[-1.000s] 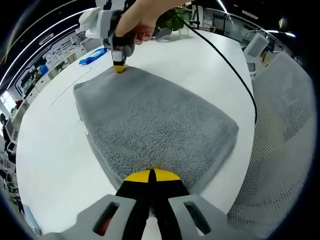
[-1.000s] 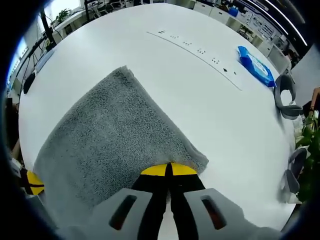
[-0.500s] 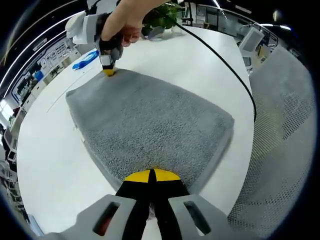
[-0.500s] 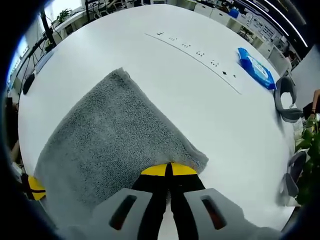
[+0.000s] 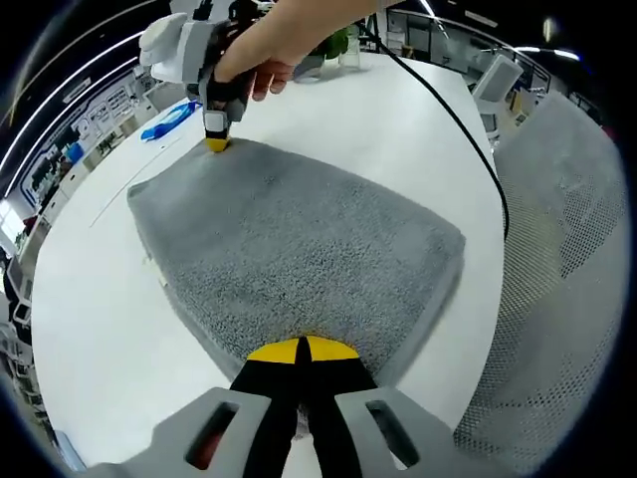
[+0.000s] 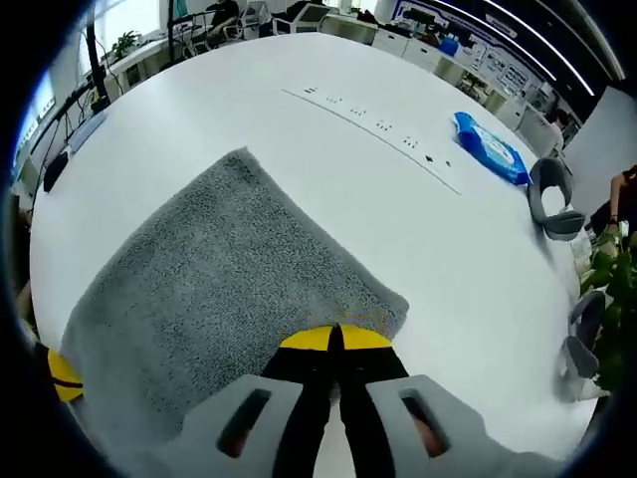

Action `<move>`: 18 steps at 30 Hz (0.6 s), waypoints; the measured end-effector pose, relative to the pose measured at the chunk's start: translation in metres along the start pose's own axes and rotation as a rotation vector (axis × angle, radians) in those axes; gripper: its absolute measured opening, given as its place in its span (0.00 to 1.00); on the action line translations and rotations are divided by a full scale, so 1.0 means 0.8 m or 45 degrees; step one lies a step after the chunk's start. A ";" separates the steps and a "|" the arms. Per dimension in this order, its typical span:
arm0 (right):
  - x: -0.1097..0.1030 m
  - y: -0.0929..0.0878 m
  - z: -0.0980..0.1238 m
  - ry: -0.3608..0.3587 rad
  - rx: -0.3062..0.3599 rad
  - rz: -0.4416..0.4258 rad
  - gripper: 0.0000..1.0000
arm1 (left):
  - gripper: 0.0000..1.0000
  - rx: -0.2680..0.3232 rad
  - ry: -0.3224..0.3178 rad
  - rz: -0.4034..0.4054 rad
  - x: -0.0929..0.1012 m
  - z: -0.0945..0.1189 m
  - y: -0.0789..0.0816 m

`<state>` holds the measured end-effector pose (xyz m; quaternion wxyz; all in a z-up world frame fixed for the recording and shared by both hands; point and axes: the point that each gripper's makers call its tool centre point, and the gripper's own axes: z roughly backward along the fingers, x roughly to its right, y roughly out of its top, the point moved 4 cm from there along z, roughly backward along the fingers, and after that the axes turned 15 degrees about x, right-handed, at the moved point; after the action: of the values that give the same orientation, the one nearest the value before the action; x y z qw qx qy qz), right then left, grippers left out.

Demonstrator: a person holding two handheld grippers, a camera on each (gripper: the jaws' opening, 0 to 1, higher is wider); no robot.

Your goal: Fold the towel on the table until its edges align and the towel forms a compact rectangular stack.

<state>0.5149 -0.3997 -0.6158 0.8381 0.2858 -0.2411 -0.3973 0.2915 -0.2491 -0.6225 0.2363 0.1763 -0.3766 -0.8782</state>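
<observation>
A grey towel (image 5: 299, 249) lies folded flat on the white table (image 5: 90, 299). My left gripper (image 5: 299, 351) is shut on the towel's near corner. In the left gripper view the right gripper (image 5: 215, 142), held by a hand, pinches the far corner. The right gripper view shows the same towel (image 6: 209, 289) stretching away to the left, with my right gripper (image 6: 336, 340) shut on its corner. The left gripper's yellow tip (image 6: 62, 376) shows at the towel's far corner, low on the left.
A blue packet (image 6: 486, 149) lies on the table beyond the towel, also in the left gripper view (image 5: 169, 118). A black cable (image 5: 468, 139) crosses the table. A grey mesh chair (image 5: 567, 259) stands on the right. Grey objects (image 6: 553, 197) and a plant (image 6: 609, 269) sit near the table's edge.
Both views shifted slightly as the hands moved; the towel's far end now sits a little further left in the left gripper view. Both grips are unchanged.
</observation>
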 end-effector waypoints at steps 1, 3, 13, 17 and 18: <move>0.001 0.000 0.004 -0.006 0.006 -0.005 0.00 | 0.00 -0.002 -0.001 0.000 0.000 0.000 0.000; 0.000 0.002 0.013 0.020 0.051 -0.034 0.00 | 0.00 -0.005 -0.002 0.009 0.000 0.000 0.000; -0.017 -0.007 0.098 0.027 0.222 -0.030 0.00 | 0.00 0.020 0.033 0.052 0.001 0.001 -0.001; -0.040 -0.013 0.134 0.057 0.293 -0.028 0.00 | 0.00 0.033 0.045 0.048 0.001 0.002 -0.001; -0.043 -0.014 0.137 0.059 0.299 -0.027 0.00 | 0.00 0.035 0.049 0.061 0.001 0.002 -0.001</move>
<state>0.4202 -0.4098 -0.5503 0.7999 0.3936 -0.2634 -0.3686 0.2899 -0.2478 -0.6222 0.2621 0.1873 -0.3880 -0.8635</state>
